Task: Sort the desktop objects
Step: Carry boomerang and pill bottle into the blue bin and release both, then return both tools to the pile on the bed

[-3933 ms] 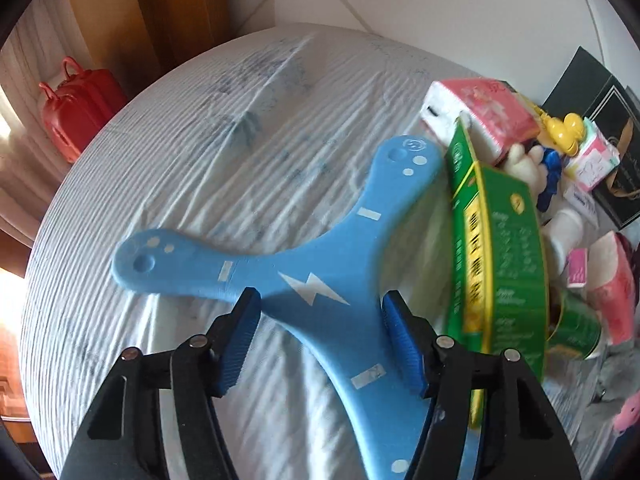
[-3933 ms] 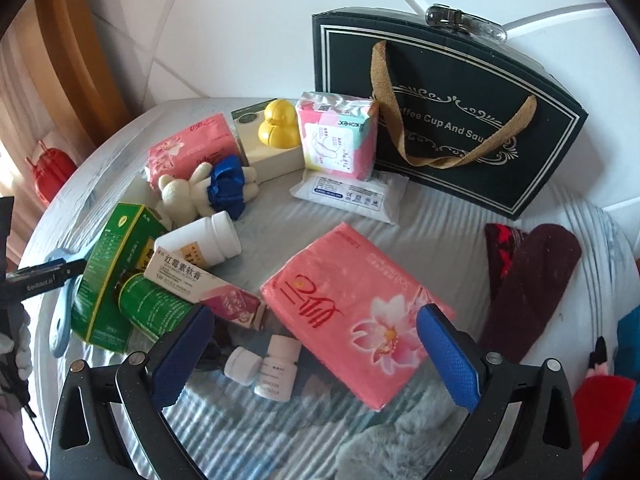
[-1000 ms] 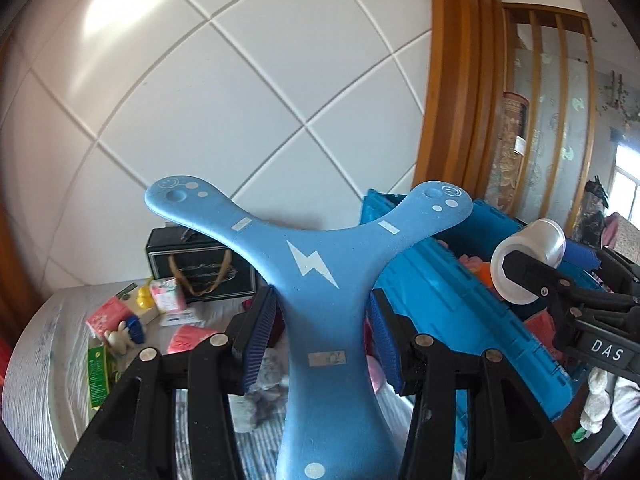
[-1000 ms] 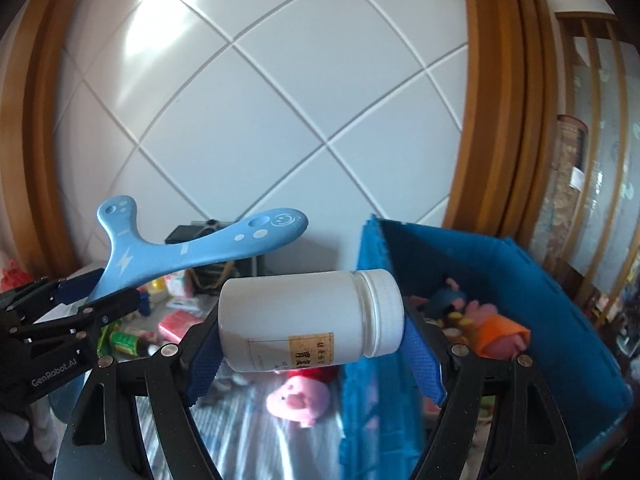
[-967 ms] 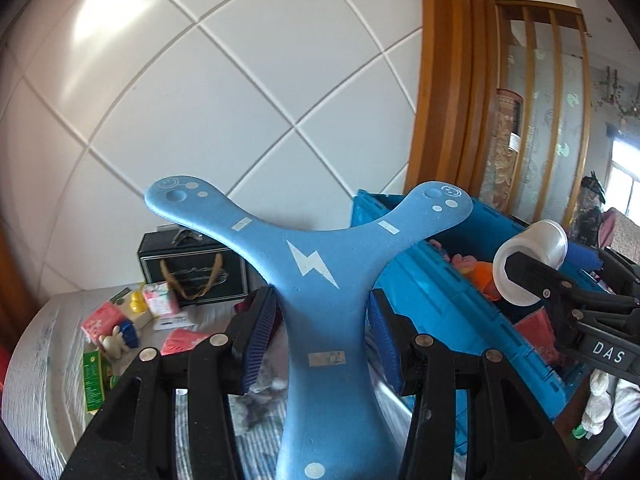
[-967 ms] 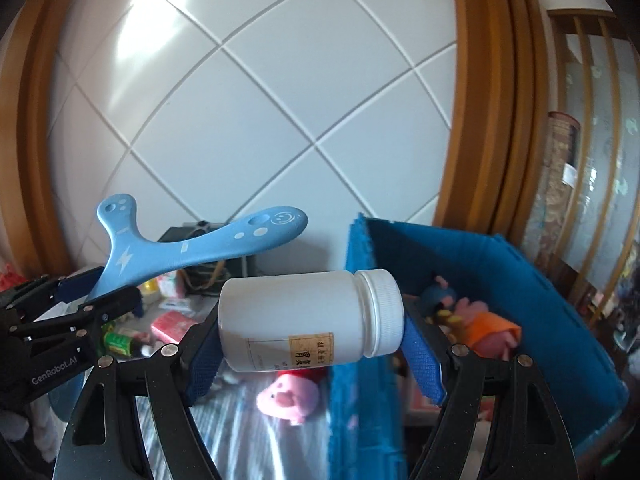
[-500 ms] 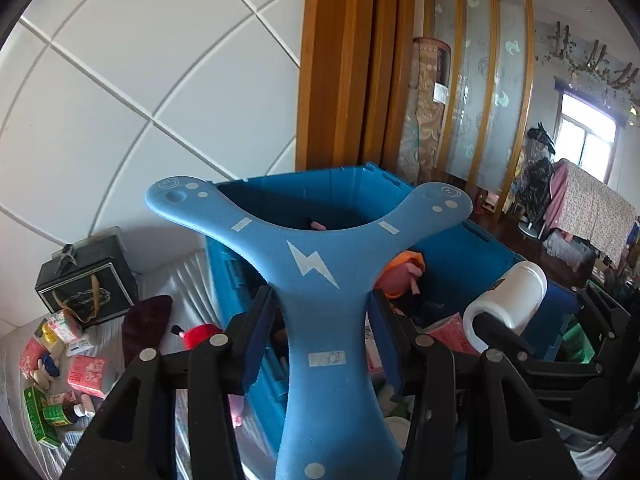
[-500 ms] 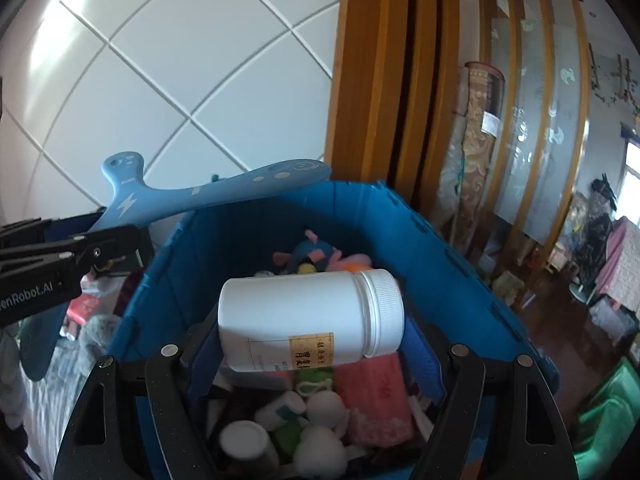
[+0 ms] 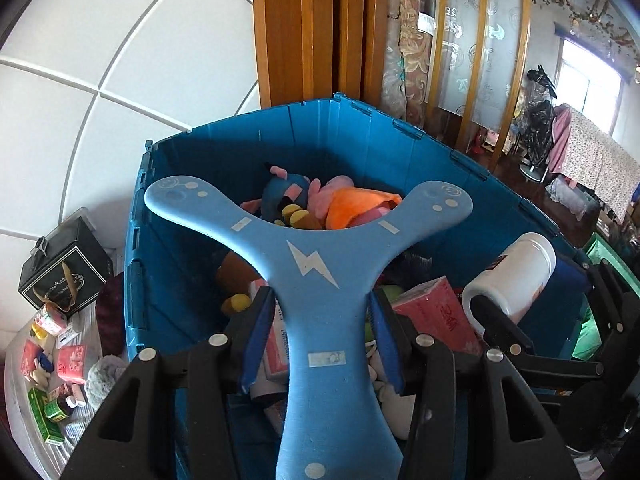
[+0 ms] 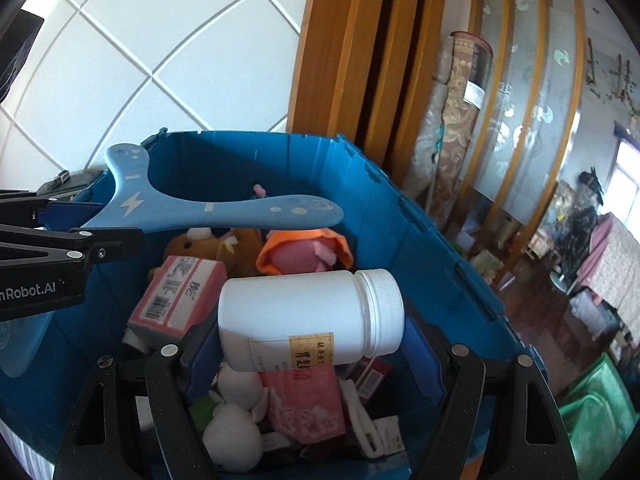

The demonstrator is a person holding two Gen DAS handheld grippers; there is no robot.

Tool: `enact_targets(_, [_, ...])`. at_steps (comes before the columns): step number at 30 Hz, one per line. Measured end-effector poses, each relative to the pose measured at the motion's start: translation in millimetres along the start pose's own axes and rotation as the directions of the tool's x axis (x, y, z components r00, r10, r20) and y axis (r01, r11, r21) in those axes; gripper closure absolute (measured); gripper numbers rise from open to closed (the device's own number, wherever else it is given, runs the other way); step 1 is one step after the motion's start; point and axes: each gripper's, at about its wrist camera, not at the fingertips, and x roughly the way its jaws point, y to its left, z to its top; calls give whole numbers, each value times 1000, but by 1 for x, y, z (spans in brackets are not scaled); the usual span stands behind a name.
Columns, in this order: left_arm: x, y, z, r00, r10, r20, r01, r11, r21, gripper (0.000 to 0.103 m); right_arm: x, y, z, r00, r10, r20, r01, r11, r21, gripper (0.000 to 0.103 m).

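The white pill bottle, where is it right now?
The white pill bottle lies sideways in the right tool, above the open blue crate, right of the blue boomerang.

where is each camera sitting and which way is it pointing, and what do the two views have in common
Left wrist: sits on the left gripper, looking down along its fingers into the blue crate; its pads clamp the blue boomerang; the right gripper shows at right.
Right wrist: sits on the right gripper, looking down into the blue crate; its pads hold the white bottle sideways; the left gripper enters from the left.
Shared: crate, boomerang, bottle, pink pack.
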Motion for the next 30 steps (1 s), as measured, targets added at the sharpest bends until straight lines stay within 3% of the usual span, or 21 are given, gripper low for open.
enact_targets(4, [5,-2,-1,999,34,-10,-34,999,2,55,1,-3,-3,1000,6,0,-6,1000,-5,24])
enact_targets(7, [5,-1,-2,999,43,-3,-43,999,-5,34,2,-3,-3,1000,12,-2,-12,1000,-6,24])
enact_targets(8, [3,0,-2,999,45,4,-45,999,-9,31,2,-3,-3,1000,11,-2,-11,1000,-6,24])
enact_targets(11, [-1,3,-2,999,42,16,-42,999,-19,31,2,-3,-4,1000,13,4,-13,1000,-15,23])
enact_targets(14, [-8,6,-1,998,47,37,-46,999,-24,31,-1,-2,-4,1000,6,18,-5,1000,-20,13])
enact_targets(16, [-12,8,-1,998,49,49,-47,999,-25,31,-5,-1,-2,999,5,37,-4,1000,-23,0])
enact_targets(30, [-74,56,-19,973,102,205,-82,991,-105,22,-42,22,8,992,-2,124,8,999,-45,0])
